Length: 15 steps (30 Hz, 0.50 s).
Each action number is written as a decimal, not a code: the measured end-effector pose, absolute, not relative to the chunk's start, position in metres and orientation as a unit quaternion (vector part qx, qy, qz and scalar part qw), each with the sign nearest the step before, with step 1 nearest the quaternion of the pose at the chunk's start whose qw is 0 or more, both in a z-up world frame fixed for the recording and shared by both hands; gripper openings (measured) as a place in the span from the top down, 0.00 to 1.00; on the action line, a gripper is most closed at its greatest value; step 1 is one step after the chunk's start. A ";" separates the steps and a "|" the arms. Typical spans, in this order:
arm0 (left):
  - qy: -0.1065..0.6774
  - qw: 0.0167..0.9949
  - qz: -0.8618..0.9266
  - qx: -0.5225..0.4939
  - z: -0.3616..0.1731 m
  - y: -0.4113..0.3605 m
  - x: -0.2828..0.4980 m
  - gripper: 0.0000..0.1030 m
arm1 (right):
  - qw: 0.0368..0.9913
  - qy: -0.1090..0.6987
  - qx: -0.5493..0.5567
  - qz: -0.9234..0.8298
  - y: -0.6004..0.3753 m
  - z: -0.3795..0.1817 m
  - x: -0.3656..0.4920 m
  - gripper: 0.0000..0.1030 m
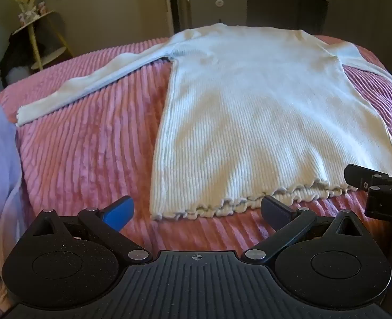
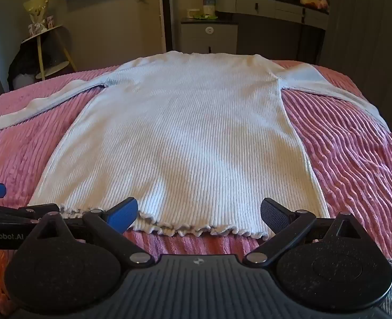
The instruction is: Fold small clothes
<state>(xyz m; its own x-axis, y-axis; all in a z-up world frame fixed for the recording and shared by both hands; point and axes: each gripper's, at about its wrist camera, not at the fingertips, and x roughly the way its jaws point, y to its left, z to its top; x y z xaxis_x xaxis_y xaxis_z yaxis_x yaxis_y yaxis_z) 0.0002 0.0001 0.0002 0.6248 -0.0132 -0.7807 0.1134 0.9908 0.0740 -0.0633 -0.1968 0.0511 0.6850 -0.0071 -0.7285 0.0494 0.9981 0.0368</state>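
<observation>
White ribbed sweater (image 2: 180,138) lies flat on the pink ribbed bedspread (image 2: 350,154), sleeves spread, frilled hem nearest. Left tongs (image 1: 196,210) released, empty, at the hem's left corner. Right tongs (image 2: 198,212) released, empty, at the hem's right part. Readable: "DA" on the right unit in left view, "enRobot.AI" on the left unit in right view.

My left camera looks forward and down from close above the white sweater (image 1: 249,111) hem, left of centre. My right camera sits just beside it, centred. Both share the sweater, pink bedspread (image 2: 350,143) and far wall.
</observation>
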 end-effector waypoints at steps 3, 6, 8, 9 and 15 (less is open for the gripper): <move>0.432 0.899 -0.039 0.058 0.001 0.000 0.000 0.00 | 0.917 0.398 0.027 -0.015 -0.196 0.052 -0.063 0.04; 0.433 0.899 -0.041 0.058 0.000 0.003 -0.001 0.00 | 0.917 0.398 0.027 -0.016 -0.196 0.052 -0.062 0.04; 0.434 0.898 -0.042 0.058 0.000 0.002 0.000 0.00 | 0.917 0.398 0.027 -0.016 -0.196 0.052 -0.062 0.04; 0.435 0.898 -0.043 0.057 0.000 0.003 0.000 0.00 | 0.917 0.398 0.027 -0.016 -0.195 0.052 -0.061 0.04; 0.437 0.896 -0.046 0.055 -0.001 0.004 0.003 0.00 | 0.916 0.399 0.026 -0.015 -0.201 0.049 -0.062 0.04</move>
